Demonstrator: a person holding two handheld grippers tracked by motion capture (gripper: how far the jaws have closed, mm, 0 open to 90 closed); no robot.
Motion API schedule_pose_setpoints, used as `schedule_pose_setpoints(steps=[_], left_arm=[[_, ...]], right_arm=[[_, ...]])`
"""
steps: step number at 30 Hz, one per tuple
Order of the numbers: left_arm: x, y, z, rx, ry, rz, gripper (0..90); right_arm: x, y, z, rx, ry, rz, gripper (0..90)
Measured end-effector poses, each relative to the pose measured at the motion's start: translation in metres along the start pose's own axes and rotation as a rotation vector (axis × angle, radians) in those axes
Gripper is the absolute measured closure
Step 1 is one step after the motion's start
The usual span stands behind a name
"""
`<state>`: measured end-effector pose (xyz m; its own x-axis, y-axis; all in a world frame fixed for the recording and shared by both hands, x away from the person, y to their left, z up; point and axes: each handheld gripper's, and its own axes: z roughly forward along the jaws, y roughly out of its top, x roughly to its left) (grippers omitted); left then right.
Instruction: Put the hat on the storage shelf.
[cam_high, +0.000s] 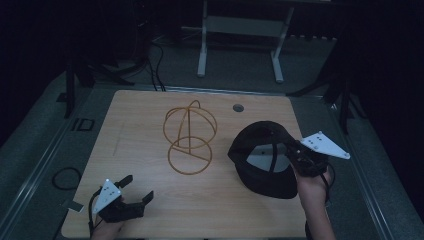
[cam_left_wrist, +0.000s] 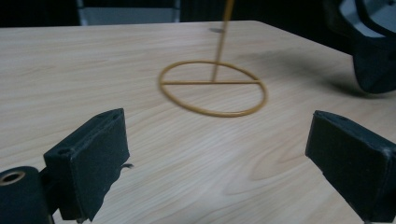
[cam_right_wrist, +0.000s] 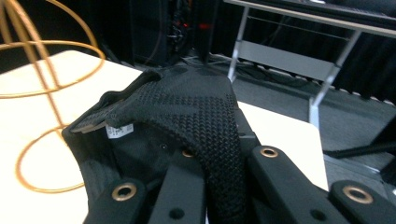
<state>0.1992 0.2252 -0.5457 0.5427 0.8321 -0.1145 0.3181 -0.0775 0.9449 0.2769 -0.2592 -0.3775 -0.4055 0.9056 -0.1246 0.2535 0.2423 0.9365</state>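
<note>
Pinching the black mesh baseball cap (cam_high: 263, 157) near the table's right edge, the right gripper (cam_high: 295, 152) has it lifted; placing it on the gold wire hat stand (cam_high: 190, 137) remains. Left gripper (cam_high: 136, 190) spread, empty.

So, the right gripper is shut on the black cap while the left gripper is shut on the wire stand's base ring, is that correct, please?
Not quite: the left gripper is open and holds nothing, as the left gripper view shows; the wire stand stands apart, beyond it. The right gripper is indeed shut on the black cap.
</note>
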Motion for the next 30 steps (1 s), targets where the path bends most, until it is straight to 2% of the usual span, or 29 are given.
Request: schedule_pose_setpoints(steps=[1, 2, 3, 4, 5, 6, 7, 8, 9, 10, 11, 12, 15, 16, 17, 21, 25, 26, 29, 30], left_arm=[[0.0, 0.0, 0.0, 0.0, 0.0, 0.0, 6.7], [-0.01, 0.004, 0.003, 0.008, -0.032, 0.001, 7.8], [-0.01, 0.004, 0.003, 0.008, -0.032, 0.001, 8.7], [-0.018, 0.008, 0.006, 0.008, -0.073, 0.0, 9.4], [-0.018, 0.008, 0.006, 0.008, -0.073, 0.0, 9.8], [-0.027, 0.012, 0.009, 0.011, -0.097, 0.01, 10.9], [-0.027, 0.012, 0.009, 0.011, -0.097, 0.01, 11.0], [-0.033, 0.017, 0.012, 0.015, -0.141, -0.001, 10.9], [-0.033, 0.017, 0.012, 0.015, -0.141, -0.001, 11.0], [-0.039, 0.022, 0.018, 0.029, -0.188, -0.022, 11.0], [-0.039, 0.022, 0.018, 0.029, -0.188, -0.022, 11.0], [-0.044, 0.027, 0.022, 0.038, -0.215, -0.026, 11.0], [-0.049, 0.033, 0.026, 0.053, -0.2, -0.019, 12.4], [-0.052, 0.038, 0.029, 0.044, -0.205, -0.023, 13.2], [-0.052, 0.038, 0.029, 0.044, -0.205, -0.023, 14.8], [-0.059, 0.048, 0.035, 0.024, -0.237, -0.023, 14.9], [-0.067, 0.058, 0.04, 0.023, -0.251, 0.008, 15.5], [-0.071, 0.064, 0.043, 0.024, -0.263, 0.028, 15.5], [-0.075, 0.068, 0.046, 0.027, -0.269, 0.041, 15.5], [-0.08, 0.072, 0.05, 0.033, -0.284, 0.055, 15.5]], right_arm=[[0.0, 0.0, 0.0, 0.0, 0.0, 0.0, 87.5], [0.002, 0.0, -0.005, -0.006, 0.018, -0.004, 87.5], [0.002, 0.0, -0.005, -0.006, 0.018, -0.004, 87.5], [0.006, 0.0, -0.009, -0.011, 0.041, -0.007, 87.5], [0.006, 0.0, -0.009, -0.011, 0.041, -0.007, 87.5], [0.009, -0.001, -0.014, -0.016, 0.056, -0.013, 87.5], [0.01, -0.001, -0.015, -0.017, 0.064, -0.015, 87.5], [0.011, -0.001, -0.018, -0.021, 0.073, -0.018, 87.5], [0.011, -0.001, -0.018, -0.021, 0.073, -0.018, 87.5], [0.015, -0.002, -0.021, -0.022, 0.095, -0.024, 87.5], [0.015, -0.002, -0.021, -0.022, 0.095, -0.024, 87.5], [0.018, -0.002, -0.023, -0.023, 0.11, -0.024, 87.5], [0.022, -0.003, -0.024, -0.023, 0.127, -0.031, 87.4], [0.026, -0.003, -0.026, -0.023, 0.147, -0.035, 87.4], [0.026, -0.003, -0.026, -0.023, 0.147, -0.035, 87.4], [0.034, -0.003, -0.028, -0.032, 0.174, -0.042, 87.4], [0.045, -0.002, -0.029, -0.027, 0.2, -0.063, 87.4], [0.048, -0.002, -0.028, -0.027, 0.208, -0.07, 87.4], [0.053, -0.002, -0.027, -0.027, 0.227, -0.076, 87.4], [0.056, -0.002, -0.026, -0.025, 0.236, -0.079, 87.4]])
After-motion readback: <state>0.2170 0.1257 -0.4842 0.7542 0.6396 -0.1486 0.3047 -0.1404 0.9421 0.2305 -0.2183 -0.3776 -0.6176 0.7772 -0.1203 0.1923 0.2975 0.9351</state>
